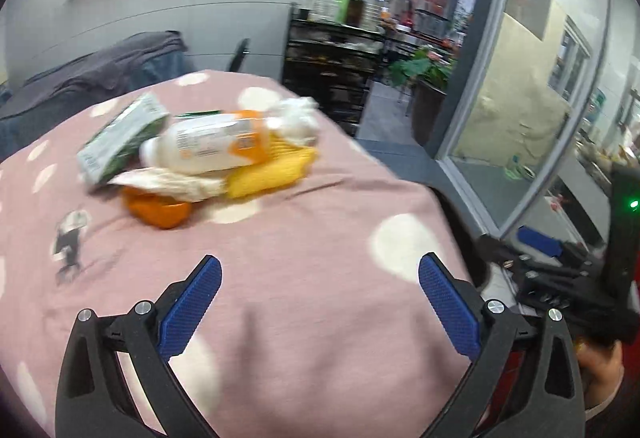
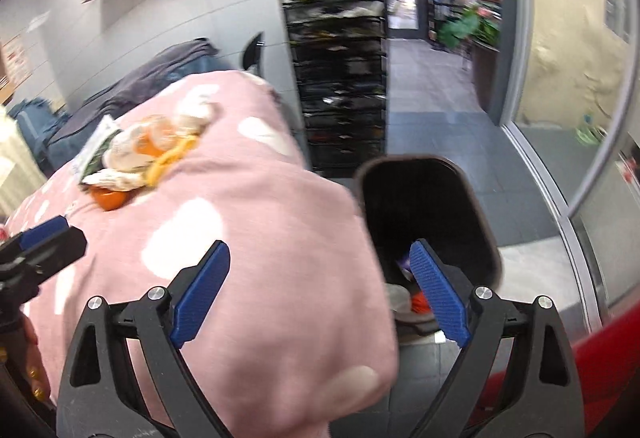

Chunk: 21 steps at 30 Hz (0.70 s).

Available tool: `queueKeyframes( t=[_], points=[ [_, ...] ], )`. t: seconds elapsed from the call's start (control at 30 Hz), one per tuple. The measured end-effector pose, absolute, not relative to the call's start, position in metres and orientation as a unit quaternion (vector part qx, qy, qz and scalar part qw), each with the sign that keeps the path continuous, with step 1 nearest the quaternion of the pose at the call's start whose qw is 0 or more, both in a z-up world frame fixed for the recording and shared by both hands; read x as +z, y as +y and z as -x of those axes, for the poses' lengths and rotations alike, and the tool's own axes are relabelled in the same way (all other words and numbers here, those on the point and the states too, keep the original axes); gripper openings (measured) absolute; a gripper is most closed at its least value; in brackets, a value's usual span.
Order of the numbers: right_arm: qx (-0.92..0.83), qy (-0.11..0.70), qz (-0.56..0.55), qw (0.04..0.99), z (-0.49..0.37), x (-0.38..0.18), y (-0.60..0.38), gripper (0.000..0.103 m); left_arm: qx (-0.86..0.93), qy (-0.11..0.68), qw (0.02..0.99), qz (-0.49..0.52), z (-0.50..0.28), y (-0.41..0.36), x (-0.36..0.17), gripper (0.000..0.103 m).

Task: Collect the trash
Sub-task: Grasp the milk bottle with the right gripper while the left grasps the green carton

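Left wrist view: the left gripper (image 1: 320, 286) hangs above a table covered by a pink cloth with pale dots (image 1: 304, 238). Its two blue-padded fingers (image 1: 192, 312) are spread wide apart with nothing between them. Beyond the fingers, toward the far side of the cloth, lies a pile of trash (image 1: 200, 154). In the pile, a white bottle with an orange label (image 1: 208, 146) lies on its side at the centre. A green and white carton (image 1: 120, 138) leans just left of the bottle, touching it. A crumpled white tissue (image 1: 296, 118) sits at the bottle's right end, a yellow corn cob (image 1: 272, 172) lies just in front of the bottle, and a pale wrapper (image 1: 168, 184) rests over an orange peel (image 1: 160, 212) at the near left of the bottle. At the lower right edge, the right gripper (image 1: 560, 270) shows beside the table, held by a hand (image 1: 600, 370).

Right wrist view: the right gripper (image 2: 320, 294) is also wide open and holds nothing. Its left finger is over the pink cloth's edge; its right finger (image 2: 440, 302) is over a black trash bin (image 2: 480, 214) standing on the floor just beside the table. Inside the bin a few items show, one orange, though blur makes them hard to identify. The pile of trash appears far up the cloth, well apart from the bin. The left gripper's blue tip (image 2: 44, 230) enters from the left edge.
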State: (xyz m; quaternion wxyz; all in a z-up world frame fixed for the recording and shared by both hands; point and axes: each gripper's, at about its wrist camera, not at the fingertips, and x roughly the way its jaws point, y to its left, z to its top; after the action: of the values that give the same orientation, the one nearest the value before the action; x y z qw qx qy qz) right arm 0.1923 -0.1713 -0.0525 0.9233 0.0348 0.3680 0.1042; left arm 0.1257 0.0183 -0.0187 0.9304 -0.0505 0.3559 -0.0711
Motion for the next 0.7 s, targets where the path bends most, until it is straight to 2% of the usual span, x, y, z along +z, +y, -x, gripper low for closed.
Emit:
queueKeyframes(
  t=[0.13,0.3,0.4,0.47,0.7],
  points=[
    [0.166,0.359,0.015,0.918,-0.202,-0.040,-0.131,0.090,-0.031,0.369,0.928,0.050,-0.131,0.072,-0.020,0.097],
    [0.255,0.348,0.118,0.894,-0.224,-0.020,-0.069,0.090,-0.015,0.377,0.925,0.041,-0.162,0.137,0.004,0.097],
    [0.276,0.327,0.180,0.886,-0.235,-0.013,-0.038,0.090,0.012,0.395,0.918,-0.014,-0.192,0.162,0.006,0.096],
    [0.290,0.327,0.205,0.876,-0.246,-0.013,-0.021,0.090,0.015,0.413,0.910,-0.046,-0.215,0.172,0.002,0.091],
    [0.324,0.313,0.319,0.834,-0.279,-0.019,0.033,0.090,0.008,0.478,0.868,-0.138,-0.292,0.184,-0.027,0.086]
  ],
)
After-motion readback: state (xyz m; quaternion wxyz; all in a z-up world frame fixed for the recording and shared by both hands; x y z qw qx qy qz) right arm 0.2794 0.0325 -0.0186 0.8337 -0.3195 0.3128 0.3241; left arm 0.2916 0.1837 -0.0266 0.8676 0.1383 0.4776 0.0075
